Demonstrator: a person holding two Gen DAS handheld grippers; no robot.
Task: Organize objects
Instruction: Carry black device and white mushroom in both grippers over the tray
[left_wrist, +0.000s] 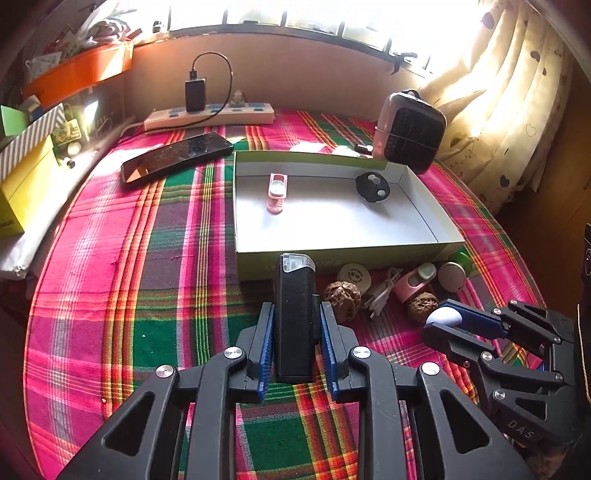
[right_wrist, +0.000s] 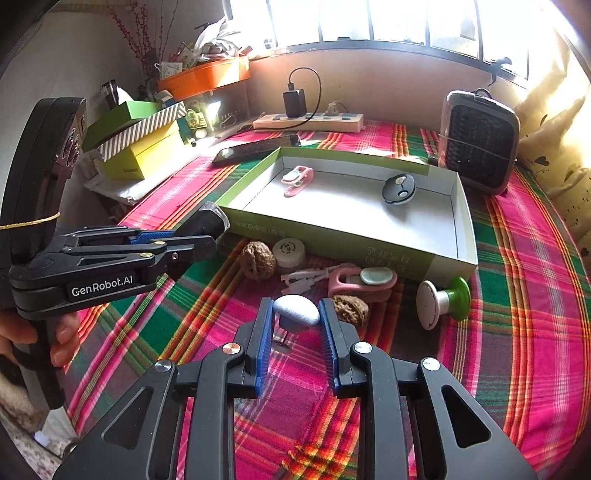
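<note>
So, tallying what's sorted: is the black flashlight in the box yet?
No. The black flashlight is outside the box, clamped in the left gripper above the cloth.

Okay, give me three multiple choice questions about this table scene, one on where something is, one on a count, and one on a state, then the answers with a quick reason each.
1. Where is the round black gadget?
A. inside the open box
B. on the power strip
C. under the heater

2. How many walnuts lie on the cloth in front of the box?
A. none
B. two
C. five

3. What is the left gripper doing?
A. hanging open with nothing in it
B. clamped on a black boxy device
C. clamped on a phone

Answers:
1. A, it rests on the box's white floor near the far right corner.
2. B, one walnut sits left of the pink clip, another beside the right gripper.
3. B, its blue pads press both sides of the black device.
</note>
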